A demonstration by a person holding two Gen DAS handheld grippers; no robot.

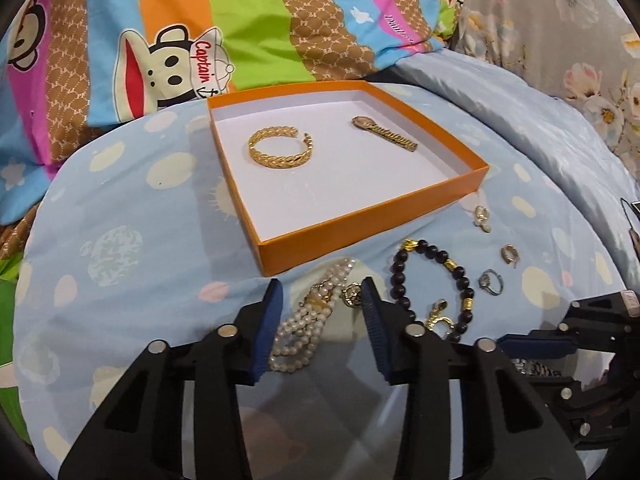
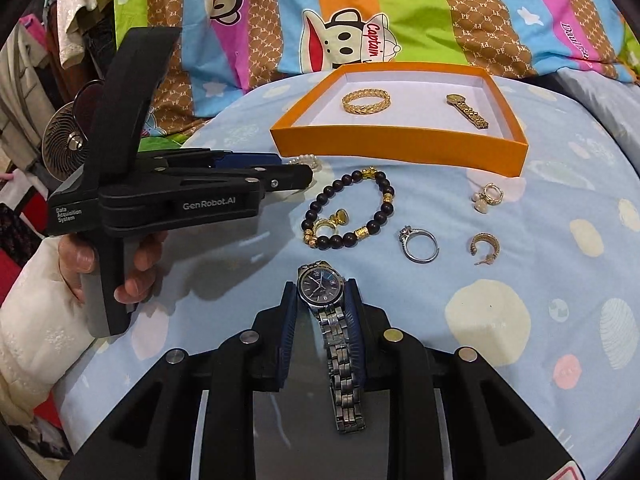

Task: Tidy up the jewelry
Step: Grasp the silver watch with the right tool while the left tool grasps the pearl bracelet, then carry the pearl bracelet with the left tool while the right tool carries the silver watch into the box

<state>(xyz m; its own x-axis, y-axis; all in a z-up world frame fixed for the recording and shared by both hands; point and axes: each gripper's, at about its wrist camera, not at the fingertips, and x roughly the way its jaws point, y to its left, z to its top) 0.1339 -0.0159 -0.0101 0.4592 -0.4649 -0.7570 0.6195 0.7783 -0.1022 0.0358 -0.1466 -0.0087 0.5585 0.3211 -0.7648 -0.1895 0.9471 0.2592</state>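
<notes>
Bed point(image 2: 560, 240) was used as work surface. Orange box point(image 2: 400, 148) w/ gold bangle point(image 2: 366, 101) was set near pillow edge. Left claw point(image 1: 320, 312) was held open over pearls point(image 1: 304, 332); right claw point(image 2: 322, 312) was clamped on watch point(image 2: 320, 280), prob. for boxing.

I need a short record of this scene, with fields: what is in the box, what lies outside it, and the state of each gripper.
surface: blue patterned bedsheet
container: orange box, open, white inside
in box: gold bangle; gold watch
outside box: pearl necklace; dark bead bracelet; silver ring; gold hoop earring; pearl earring
left gripper: open, fingers on either side of the pearl necklace
right gripper: fingers close around the silver wristwatch; contact not clear
</notes>
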